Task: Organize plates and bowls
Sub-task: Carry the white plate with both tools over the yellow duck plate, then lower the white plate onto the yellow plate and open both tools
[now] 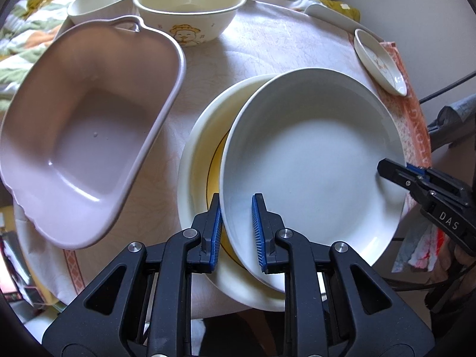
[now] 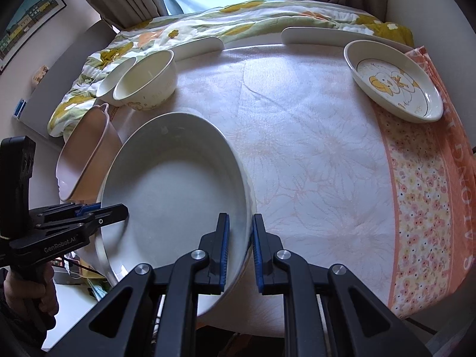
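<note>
- Left tongs (image 1: 236,232) are clenching the near-left rim of the white plate (image 1: 312,160), 1 blue pad inside the rim, the other outside.
- Right tongs (image 2: 240,253) are clenching the same plate's opposite rim; in the left wrist view only their tips are showing at the frame's right edge, the rest is cut off.
- White plate is sitting tilted over the cream plate (image 1: 197,160), covering most of it; only a crescent w/ a yellow centre is showing, so whether the 2 are touching can't be told.
- In the right wrist view the cream plate is almost wholly hidden behind the white one.
- Pink dish (image 1: 86,136) is lying just left of the plates on the worktop (image 2: 312,154); its near end is running past the worktop's edge.
- 2 cream bowls (image 1: 190,9) are standing at the far side, touching; the rear 1 is partly hidden, its print not visible.
- Small duck plate (image 2: 392,80) is resting far right on the orange cloth border, well apart from the rest.
- A hand (image 2: 32,294) gripping the left handle is cut off at the frame edge.
- Flat white pieces by the quilt are too cropped to id.
</note>
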Demonstrator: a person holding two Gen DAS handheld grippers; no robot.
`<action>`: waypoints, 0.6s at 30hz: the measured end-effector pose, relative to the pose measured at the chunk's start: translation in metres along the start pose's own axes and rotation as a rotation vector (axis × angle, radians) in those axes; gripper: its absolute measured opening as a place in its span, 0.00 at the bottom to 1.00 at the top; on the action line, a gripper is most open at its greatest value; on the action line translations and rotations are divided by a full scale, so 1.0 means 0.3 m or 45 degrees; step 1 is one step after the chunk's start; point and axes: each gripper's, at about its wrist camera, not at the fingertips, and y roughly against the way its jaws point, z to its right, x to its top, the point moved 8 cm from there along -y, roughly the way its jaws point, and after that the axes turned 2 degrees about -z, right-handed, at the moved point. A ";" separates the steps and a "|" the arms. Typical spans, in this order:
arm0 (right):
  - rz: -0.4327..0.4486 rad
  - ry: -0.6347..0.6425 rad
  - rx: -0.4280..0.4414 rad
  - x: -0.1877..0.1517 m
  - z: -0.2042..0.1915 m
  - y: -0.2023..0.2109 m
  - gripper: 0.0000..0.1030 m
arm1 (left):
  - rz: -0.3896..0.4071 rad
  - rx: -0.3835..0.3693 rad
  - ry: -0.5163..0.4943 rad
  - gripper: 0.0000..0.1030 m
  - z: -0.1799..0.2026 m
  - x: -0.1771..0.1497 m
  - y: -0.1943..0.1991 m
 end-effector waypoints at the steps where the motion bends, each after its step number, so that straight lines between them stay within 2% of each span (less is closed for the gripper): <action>1: 0.002 0.012 -0.011 0.000 -0.001 0.000 0.13 | 0.004 0.018 -0.012 0.16 0.005 0.000 -0.001; 9: 0.017 0.080 -0.084 -0.003 0.007 0.003 0.13 | 0.056 0.202 -0.149 0.16 0.041 0.009 0.006; 14: 0.043 0.141 -0.136 0.002 -0.010 0.012 0.13 | 0.080 0.367 -0.241 0.16 0.058 0.007 0.018; 18: 0.051 0.147 -0.131 0.000 -0.020 0.010 0.13 | 0.092 0.433 -0.275 0.16 0.052 0.004 0.024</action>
